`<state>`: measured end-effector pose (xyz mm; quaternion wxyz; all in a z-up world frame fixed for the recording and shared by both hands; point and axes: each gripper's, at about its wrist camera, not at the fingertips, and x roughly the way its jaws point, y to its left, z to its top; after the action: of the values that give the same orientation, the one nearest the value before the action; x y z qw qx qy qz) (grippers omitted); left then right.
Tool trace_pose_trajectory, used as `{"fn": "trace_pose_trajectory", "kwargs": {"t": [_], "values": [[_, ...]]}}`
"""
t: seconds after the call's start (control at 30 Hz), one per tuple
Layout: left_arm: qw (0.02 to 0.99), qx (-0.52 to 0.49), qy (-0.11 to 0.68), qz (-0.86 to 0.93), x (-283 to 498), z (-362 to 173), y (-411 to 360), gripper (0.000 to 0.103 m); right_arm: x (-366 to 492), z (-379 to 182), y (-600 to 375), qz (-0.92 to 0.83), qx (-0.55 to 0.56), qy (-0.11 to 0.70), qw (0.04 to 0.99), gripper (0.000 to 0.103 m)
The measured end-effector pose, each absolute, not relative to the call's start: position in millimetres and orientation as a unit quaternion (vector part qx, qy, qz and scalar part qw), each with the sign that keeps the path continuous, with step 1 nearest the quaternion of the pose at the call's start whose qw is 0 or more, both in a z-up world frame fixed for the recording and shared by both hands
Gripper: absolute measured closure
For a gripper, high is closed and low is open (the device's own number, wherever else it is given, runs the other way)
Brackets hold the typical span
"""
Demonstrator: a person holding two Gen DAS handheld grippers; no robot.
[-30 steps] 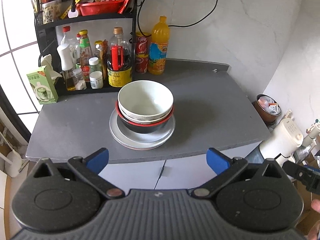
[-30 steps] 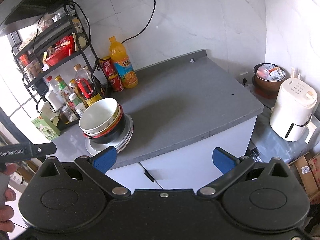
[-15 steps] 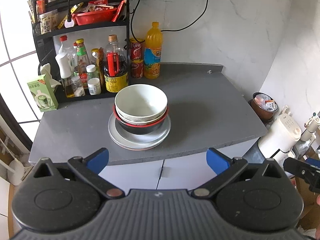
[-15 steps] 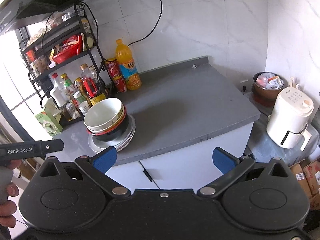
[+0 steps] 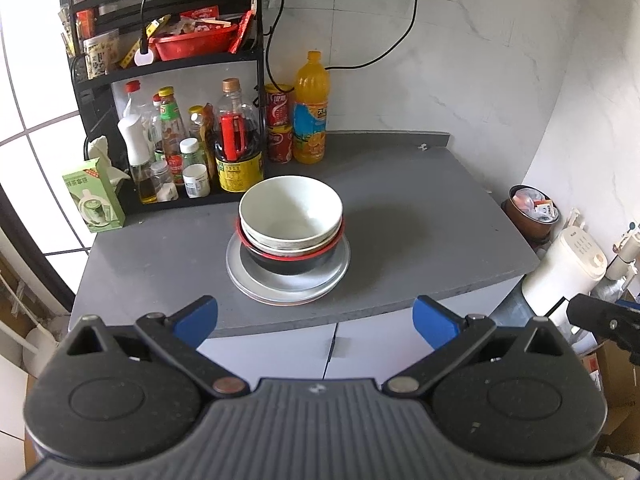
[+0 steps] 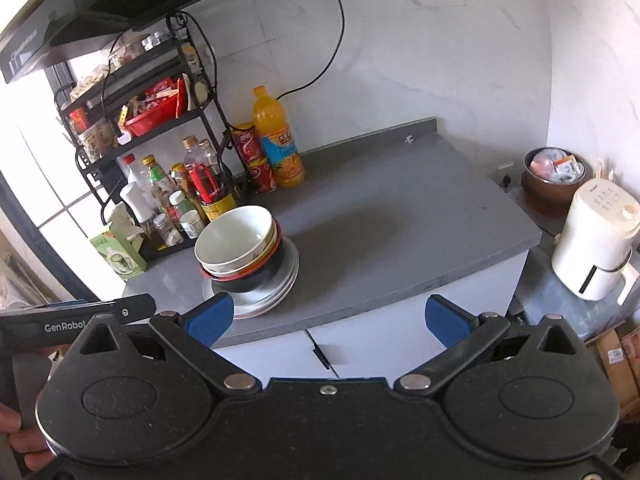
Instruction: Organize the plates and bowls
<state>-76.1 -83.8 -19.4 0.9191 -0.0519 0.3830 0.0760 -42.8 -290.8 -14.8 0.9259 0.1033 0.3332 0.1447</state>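
One stack stands on the grey counter [image 5: 420, 220]: a white bowl [image 5: 291, 212] nested in other bowls, the lowest a black bowl with a red rim [image 5: 292, 262], all on stacked grey plates [image 5: 288, 286]. The right wrist view shows the same white bowl [image 6: 234, 238] over the plates [image 6: 280, 284]. My left gripper [image 5: 316, 318] is open and holds nothing, well back from the counter's front edge. My right gripper [image 6: 326, 318] is open too, back from the edge and to the right of the stack.
A black rack [image 5: 168, 68] with bottles and a red basket fills the counter's back left. An orange juice bottle [image 5: 310, 112] and red cans [image 5: 279, 122] stand by the wall. A green carton [image 5: 94, 200] sits left. A white appliance [image 6: 598, 240] and a bin [image 6: 554, 178] stand right.
Both grippers have pulled back and risen from the counter, so the stack looks smaller and farther. The stack itself has not moved. Both stay open.
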Motion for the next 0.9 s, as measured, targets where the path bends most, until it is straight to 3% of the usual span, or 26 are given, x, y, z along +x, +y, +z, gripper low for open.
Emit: {"fn": "trace_pose_trajectory", "kwargs": {"t": [0.9], "values": [[0.92, -0.053, 0.382, 0.077, -73, -15, -72, 0.0, -44, -14, -289, 0.136, 0.089, 0.328, 0.931, 0.0]]}}
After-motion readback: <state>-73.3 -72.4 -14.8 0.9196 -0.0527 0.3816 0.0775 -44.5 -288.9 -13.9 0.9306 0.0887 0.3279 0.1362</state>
